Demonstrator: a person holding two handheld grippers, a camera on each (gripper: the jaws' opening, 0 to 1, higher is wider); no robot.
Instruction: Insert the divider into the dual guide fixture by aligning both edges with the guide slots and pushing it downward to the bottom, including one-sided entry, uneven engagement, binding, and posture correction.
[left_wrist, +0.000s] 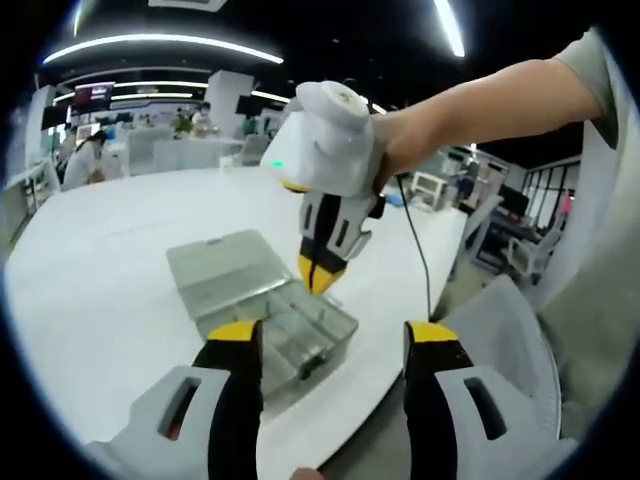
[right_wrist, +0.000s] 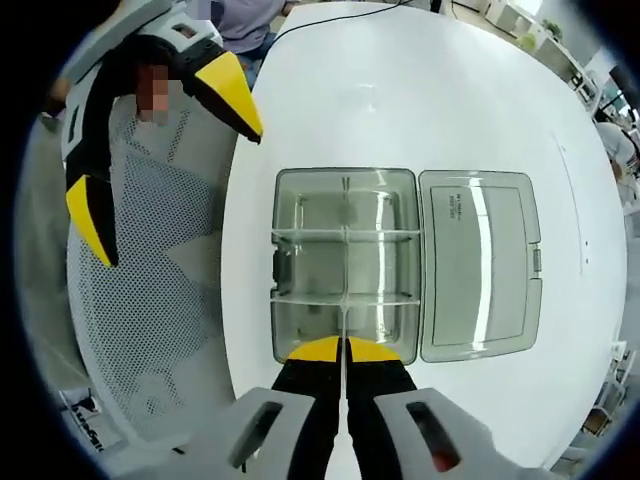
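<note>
Box (right_wrist: 345, 265): clear plastic, lay open on the white worktop (right_wrist: 420, 110), near its edge; also seen in the left gripper view (left_wrist: 275, 320).
Lid (right_wrist: 478, 262): hinged flat beside the box, resting on the worktop.
Compartments: 2 cross walls already seated, plus a short centre wall at the far end.
Divider (right_wrist: 343, 330): thin clear strip, stood on edge along the box's midline, upper edge pinched.
Right hand-held gripper (right_wrist: 343, 352): closed on the divider, yellow tips together right over the near box wall; in the left gripper view (left_wrist: 318, 272) pointed down over the box.
Left hand-held gripper (left_wrist: 333, 335): open, held nothing, hovered near the box; in the right gripper view (right_wrist: 165, 150) jaws spread wide, off the worktop edge.
Chair (right_wrist: 150, 310): white mesh, beside the worktop.
</note>
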